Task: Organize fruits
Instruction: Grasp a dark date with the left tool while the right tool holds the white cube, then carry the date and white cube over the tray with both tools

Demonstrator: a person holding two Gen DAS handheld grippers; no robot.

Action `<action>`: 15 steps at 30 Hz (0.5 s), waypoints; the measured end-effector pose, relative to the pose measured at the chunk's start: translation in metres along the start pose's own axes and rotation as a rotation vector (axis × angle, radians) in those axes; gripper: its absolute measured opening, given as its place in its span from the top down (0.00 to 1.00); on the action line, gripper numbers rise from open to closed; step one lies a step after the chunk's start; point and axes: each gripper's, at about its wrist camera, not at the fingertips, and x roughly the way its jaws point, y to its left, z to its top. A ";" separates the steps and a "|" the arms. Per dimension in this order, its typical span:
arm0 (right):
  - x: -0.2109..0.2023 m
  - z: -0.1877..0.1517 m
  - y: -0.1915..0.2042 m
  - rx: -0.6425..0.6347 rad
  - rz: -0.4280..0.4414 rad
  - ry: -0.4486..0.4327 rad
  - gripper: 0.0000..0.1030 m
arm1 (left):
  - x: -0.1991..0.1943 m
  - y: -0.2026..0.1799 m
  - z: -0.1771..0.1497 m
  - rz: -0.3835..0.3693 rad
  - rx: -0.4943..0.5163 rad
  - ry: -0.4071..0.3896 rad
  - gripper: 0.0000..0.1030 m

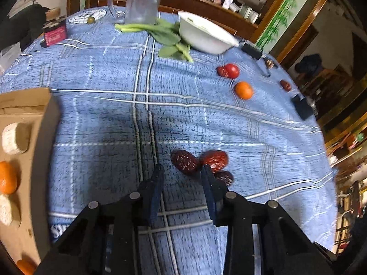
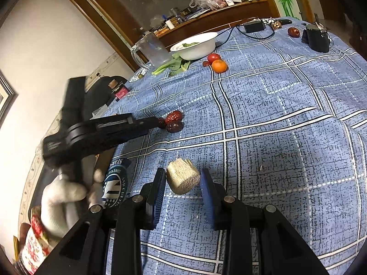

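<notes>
Three dried red dates [image 1: 186, 161] lie together on the blue plaid cloth. My left gripper [image 1: 183, 171] is open and empty, its tips at the near edge of the dates; from the right wrist view it [image 2: 158, 123] reaches them [image 2: 174, 120] from the left. My right gripper [image 2: 183, 176] is shut on a beige corn cob piece [image 2: 182, 178], held just above the cloth. A cardboard box [image 1: 43, 119] at the left holds an orange [image 1: 6, 180] and pale cob pieces [image 1: 13, 138]. A tomato [image 1: 231, 70], another date [image 1: 221, 71] and an orange [image 1: 243, 90] lie farther off.
A white bowl [image 1: 204, 35] with greens [image 1: 165, 36] beside it and a clear jug [image 1: 142, 0] stand at the far side. A lone date [image 1: 285, 85], black blocks [image 1: 302, 107], a cable box [image 2: 253, 26] and a pink-labelled jar [image 1: 55, 34] sit near the table edges.
</notes>
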 end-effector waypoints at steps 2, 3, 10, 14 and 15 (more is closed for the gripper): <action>0.003 0.000 -0.002 0.004 0.004 0.003 0.68 | 0.006 -0.007 0.002 0.025 0.033 0.006 0.69; 0.004 0.000 -0.003 0.007 0.005 0.005 0.68 | 0.008 -0.010 0.003 0.036 0.046 0.004 0.69; 0.012 -0.001 -0.008 0.026 -0.012 0.024 0.68 | -0.003 -0.012 -0.006 0.036 0.075 -0.015 0.76; 0.005 0.000 -0.005 0.018 -0.015 0.006 0.68 | -0.033 -0.012 -0.018 -0.020 0.084 -0.046 0.76; 0.002 0.001 -0.003 0.014 -0.013 0.003 0.68 | -0.045 -0.011 -0.022 -0.042 0.082 -0.058 0.76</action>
